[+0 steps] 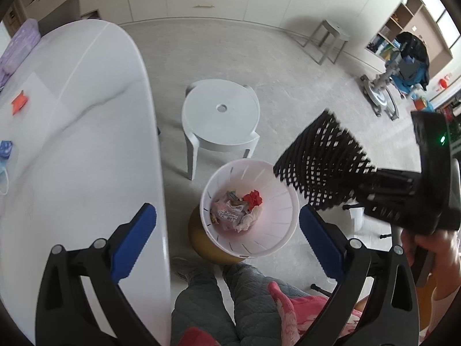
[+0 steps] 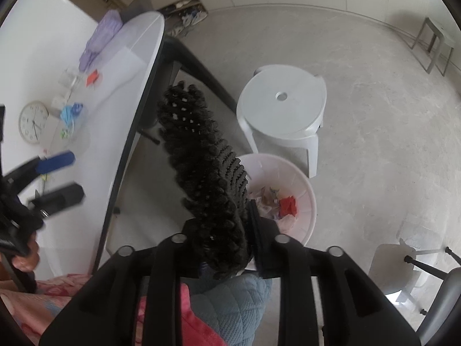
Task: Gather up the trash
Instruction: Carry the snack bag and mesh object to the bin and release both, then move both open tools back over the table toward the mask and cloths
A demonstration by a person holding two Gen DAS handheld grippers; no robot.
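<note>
**Black mesh piece clamped over the bin**

Right gripper (image 2: 224, 248) clamped on a black foam mesh piece (image 2: 201, 170), one end pinched between the jaws. Long axis along the fingers and onward, free end pointing away from the gripper and slightly to its left, toward the table edge (image 2: 135, 132). Just right of the mesh and below it, a white wastebasket (image 2: 302, 184) on the floor, open mouth up, holding crumpled wrappers and a red scrap (image 2: 288, 204). Beyond the basket, a white plastic stool (image 2: 282, 109). Further left, on the table, a round clock (image 2: 33, 121), blue packaging and an orange scrap (image 2: 93, 77).

Left gripper (image 1: 227, 239) spread wide, blue pads (image 1: 135, 239) well apart, nothing between them. Directly ahead, between the fingers, the same wastebasket (image 1: 276, 242) with its litter. Right of and above the basket, the mesh piece (image 1: 322, 161) fanning out from the right gripper (image 1: 403, 190), its free end aimed up and to the left. Left of the fingers, the white table (image 1: 86, 144), an orange scrap (image 1: 20, 102) far out on it. Beyond the basket, the stool (image 1: 222, 115); past that, pale floor and cabinets.
</note>
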